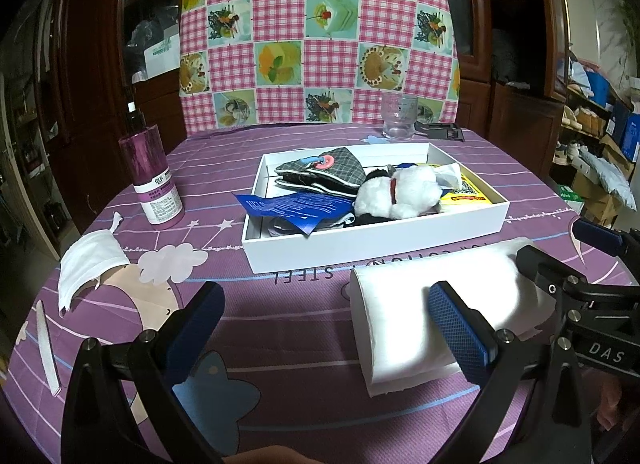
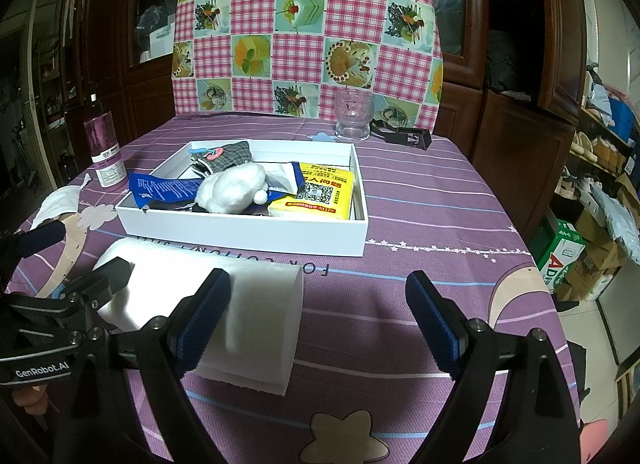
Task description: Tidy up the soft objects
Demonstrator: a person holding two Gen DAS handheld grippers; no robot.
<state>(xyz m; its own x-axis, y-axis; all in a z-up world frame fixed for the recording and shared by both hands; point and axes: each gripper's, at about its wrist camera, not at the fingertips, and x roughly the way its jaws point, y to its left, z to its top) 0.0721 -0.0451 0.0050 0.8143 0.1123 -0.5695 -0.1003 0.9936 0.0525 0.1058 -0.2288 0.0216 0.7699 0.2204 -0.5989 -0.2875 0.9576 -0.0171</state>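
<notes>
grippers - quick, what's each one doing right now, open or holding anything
Left gripper: open, holding nothing, above the tablecloth beside the toilet paper roll.
Right gripper: open, holding nothing, the roll just beside its left finger.

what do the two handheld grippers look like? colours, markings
Both the left gripper and right gripper have black angular frames with silver bolts and blue textured finger pads. White lettering: "GenRobot.AI" on the left body, "DAS" on the right. No cables or sleeves visible.
</notes>
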